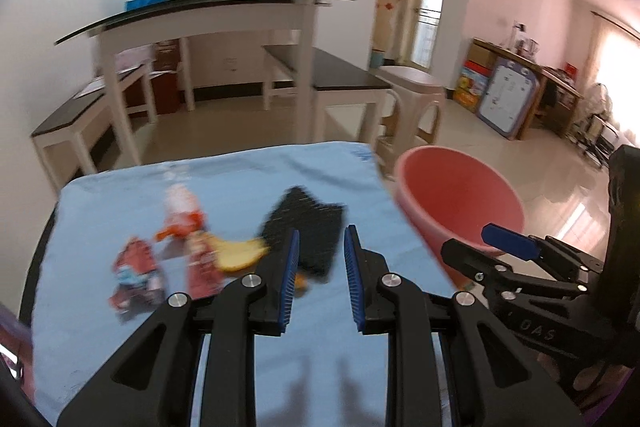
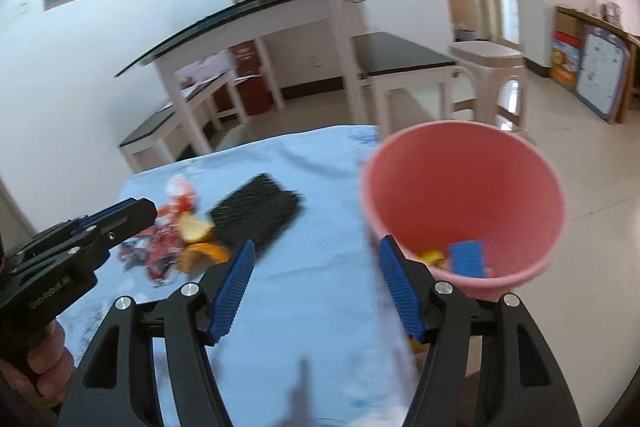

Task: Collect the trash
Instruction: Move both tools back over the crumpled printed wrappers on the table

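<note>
Trash lies in a heap on the blue tablecloth (image 1: 224, 307): red wrappers (image 1: 134, 267), a white and red wrapper (image 1: 182, 207), orange peel (image 1: 240, 253) and a black mesh pad (image 1: 308, 223). My left gripper (image 1: 322, 255) hovers just in front of the black pad, its jaws narrowly apart with nothing between them. A pink bucket (image 2: 460, 179) stands off the table's right edge and holds a blue piece (image 2: 468, 259) and a yellow scrap (image 2: 432, 255). My right gripper (image 2: 317, 247) is open and empty, its right finger by the bucket's near wall. The peel (image 2: 196, 231) and the pad (image 2: 256, 215) also show in the right wrist view.
Beyond the table stand a pale plastic stool (image 1: 412, 95), a glass-topped white table (image 1: 208, 7) with clutter, and dark-topped benches (image 1: 340, 71). A hand (image 2: 44, 359) holds the left gripper (image 2: 128, 213). The right gripper (image 1: 508, 243) shows in front of the bucket (image 1: 460, 195).
</note>
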A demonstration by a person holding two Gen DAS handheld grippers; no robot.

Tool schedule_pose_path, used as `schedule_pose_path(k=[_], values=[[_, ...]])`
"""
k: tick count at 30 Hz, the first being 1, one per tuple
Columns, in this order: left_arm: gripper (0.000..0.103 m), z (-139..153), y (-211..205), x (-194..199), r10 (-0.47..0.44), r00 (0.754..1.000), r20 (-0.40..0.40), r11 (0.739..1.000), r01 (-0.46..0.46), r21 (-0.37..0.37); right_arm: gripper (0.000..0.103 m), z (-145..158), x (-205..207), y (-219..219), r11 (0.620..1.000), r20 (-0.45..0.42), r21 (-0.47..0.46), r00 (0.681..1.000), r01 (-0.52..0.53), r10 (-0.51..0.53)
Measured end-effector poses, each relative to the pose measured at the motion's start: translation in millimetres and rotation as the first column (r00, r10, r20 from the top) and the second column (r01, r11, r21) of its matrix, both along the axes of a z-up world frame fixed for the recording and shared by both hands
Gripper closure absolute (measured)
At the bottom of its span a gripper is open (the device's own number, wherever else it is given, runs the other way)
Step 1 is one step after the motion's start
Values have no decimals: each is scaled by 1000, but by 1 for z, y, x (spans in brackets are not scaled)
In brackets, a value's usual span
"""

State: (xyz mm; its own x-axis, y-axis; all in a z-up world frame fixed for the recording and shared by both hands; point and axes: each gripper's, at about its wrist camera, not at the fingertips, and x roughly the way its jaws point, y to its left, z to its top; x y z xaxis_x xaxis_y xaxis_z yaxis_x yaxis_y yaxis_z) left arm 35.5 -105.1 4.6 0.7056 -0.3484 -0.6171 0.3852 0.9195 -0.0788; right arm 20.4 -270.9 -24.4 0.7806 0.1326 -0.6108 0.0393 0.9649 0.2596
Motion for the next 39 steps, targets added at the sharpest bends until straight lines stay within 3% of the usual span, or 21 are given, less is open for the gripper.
schedule_pose_path(k=[6, 12, 16, 19, 23, 31, 39], values=[[80, -5, 60, 2, 135, 991, 23, 991, -135, 18, 39, -2, 17, 51, 995, 2, 19, 995, -99, 99], [80, -16, 116, 13, 254, 967, -27, 967, -254, 4, 39, 1, 31, 88, 982, 9, -9, 982, -187, 187], [79, -23, 138, 20, 283, 957, -58, 959, -284, -9, 39, 0, 41, 108, 976, -4, -20, 976, -217, 217], [66, -30, 150, 26, 290, 952, -103, 955, -295, -42, 39, 0, 47, 117, 974, -13, -28, 975, -224, 223], [64, -39, 154, 37, 283, 948, -145, 954, -294, -57, 39, -4, 53, 122, 972, -25, -14, 972, -234, 234], [64, -55, 138, 58, 266, 953, -143, 963, -270, -7, 39, -13, 61, 137, 959, -45, -26, 959, -281, 279], [65, -75, 135, 69, 275, 949, -154, 962, -270, 52, 58, -24, 85, 148, 949, -103, 46, 944, -312, 315]])
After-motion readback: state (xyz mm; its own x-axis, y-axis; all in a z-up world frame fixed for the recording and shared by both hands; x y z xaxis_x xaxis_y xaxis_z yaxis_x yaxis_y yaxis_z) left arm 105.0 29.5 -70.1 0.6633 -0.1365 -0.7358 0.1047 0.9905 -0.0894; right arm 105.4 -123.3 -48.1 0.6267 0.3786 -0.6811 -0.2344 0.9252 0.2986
